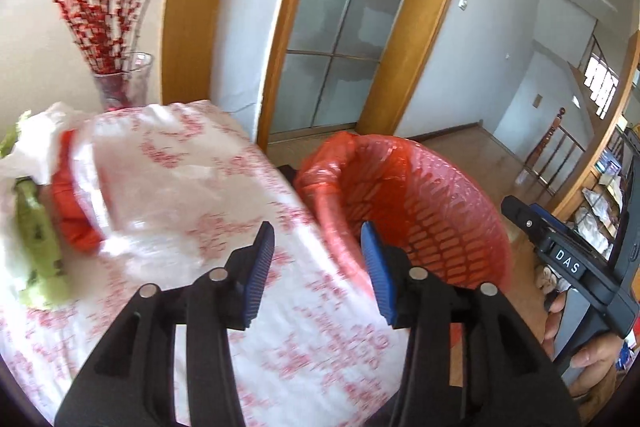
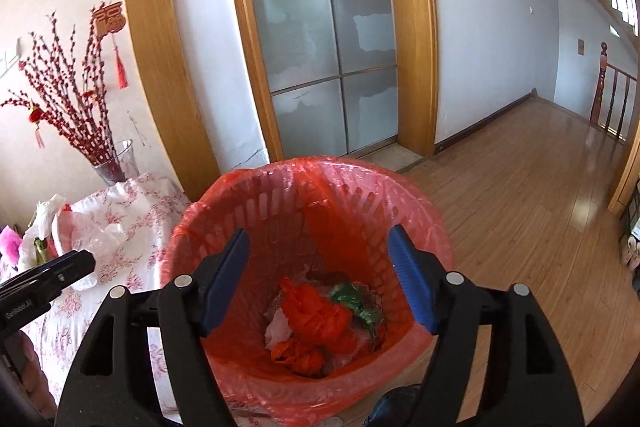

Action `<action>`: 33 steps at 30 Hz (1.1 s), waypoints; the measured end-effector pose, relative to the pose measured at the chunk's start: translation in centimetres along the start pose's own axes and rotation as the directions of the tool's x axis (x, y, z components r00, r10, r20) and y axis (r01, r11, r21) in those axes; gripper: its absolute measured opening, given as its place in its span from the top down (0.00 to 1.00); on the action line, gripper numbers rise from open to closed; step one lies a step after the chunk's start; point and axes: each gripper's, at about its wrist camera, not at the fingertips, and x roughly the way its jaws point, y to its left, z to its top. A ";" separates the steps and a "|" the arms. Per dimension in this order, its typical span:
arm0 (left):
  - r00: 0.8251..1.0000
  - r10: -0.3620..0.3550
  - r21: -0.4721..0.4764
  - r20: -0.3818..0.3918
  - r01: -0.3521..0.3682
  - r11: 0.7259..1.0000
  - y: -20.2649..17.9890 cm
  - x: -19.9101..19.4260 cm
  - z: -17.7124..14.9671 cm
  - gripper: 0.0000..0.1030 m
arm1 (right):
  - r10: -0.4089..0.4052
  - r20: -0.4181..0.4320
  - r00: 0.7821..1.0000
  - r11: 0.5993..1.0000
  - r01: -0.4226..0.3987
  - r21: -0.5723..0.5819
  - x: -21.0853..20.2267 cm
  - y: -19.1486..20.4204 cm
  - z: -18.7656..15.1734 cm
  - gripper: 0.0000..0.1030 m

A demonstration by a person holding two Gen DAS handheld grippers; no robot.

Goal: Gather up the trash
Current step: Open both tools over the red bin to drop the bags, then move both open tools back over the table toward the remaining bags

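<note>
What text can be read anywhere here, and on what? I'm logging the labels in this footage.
"DAS": white letters on a dark label on the right gripper body, seen from the left wrist view.
"GenRobot.AI", roughly: small print on the left gripper body in the right wrist view, partly blurred.
Red hanging ornament on the wall: a cut-out character, not clearly readable.
Shelf items at the far right: print too small to read.

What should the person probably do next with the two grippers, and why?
Probably swing the left gripper, open and empty, toward the clear plastic bag on the table. Trash remains there, while the right gripper hangs empty over the bin.
</note>
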 end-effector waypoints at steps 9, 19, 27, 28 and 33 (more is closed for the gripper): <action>0.972 0.214 -0.053 0.096 -0.210 0.976 6.3 -7.7 -1.4 0.45 | 0.105 -0.003 0.994 0.992 -0.105 -0.074 -1.2 6.3 -0.5 0.27; 0.913 0.394 -0.190 0.109 -0.370 0.909 15.1 -14.5 -3.8 0.40 | 0.280 -0.067 0.958 0.949 -0.287 -0.130 -1.2 15.1 -1.9 0.29; 0.884 0.459 -0.266 0.084 -0.424 0.866 19.3 -17.0 -5.1 0.40 | 0.360 -0.161 0.919 0.903 -0.387 -0.187 0.6 21.9 -3.0 0.46; 0.884 0.459 -0.270 0.082 -0.424 0.865 19.5 -17.1 -5.3 0.40 | 0.362 -0.166 0.917 0.900 -0.391 -0.194 0.8 22.5 -3.1 0.47; 0.889 0.451 -0.281 0.078 -0.415 0.865 19.9 -17.3 -5.9 0.40 | 0.362 -0.208 0.909 0.886 -0.405 -0.227 2.5 25.3 -3.7 0.49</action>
